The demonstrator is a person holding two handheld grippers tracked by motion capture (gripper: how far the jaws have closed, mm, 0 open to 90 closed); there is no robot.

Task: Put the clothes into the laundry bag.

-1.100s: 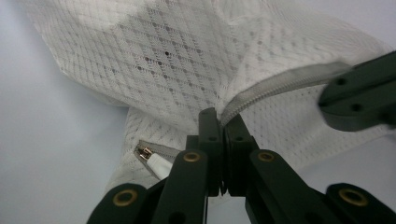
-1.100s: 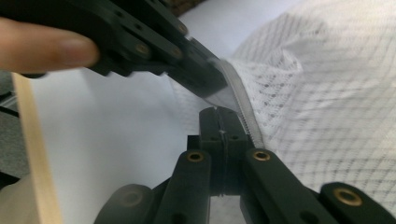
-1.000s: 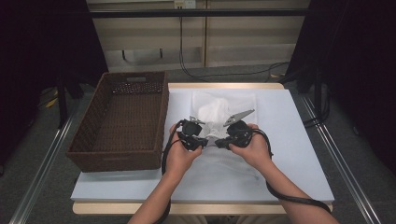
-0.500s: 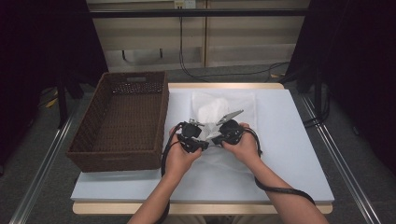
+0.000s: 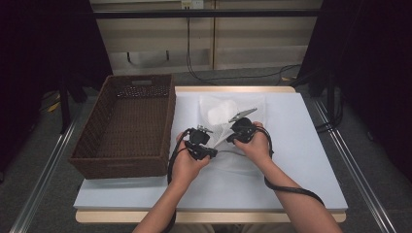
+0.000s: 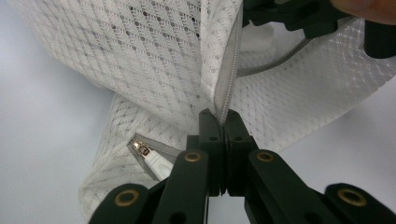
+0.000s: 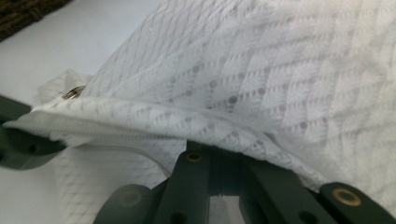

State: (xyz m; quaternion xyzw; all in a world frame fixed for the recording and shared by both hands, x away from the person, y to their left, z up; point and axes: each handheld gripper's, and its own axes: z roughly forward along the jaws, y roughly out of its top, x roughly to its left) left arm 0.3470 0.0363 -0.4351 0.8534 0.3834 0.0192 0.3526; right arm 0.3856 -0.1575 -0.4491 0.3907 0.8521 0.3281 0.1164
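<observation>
On the pale table [image 5: 311, 160], just right of the wicker basket [image 5: 126, 126], lies a white mesh laundry bag [image 6: 154, 60] with diamond-patterned perforations and a grey zipper [image 6: 227, 79]. The left gripper [image 6: 223, 122] is clamped on the zipper edge; the right gripper [image 7: 219, 151] pinches the bag's fabric nearby.

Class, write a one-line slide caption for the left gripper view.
Left gripper shut on the zipper edge of a white mesh bag.
</observation>
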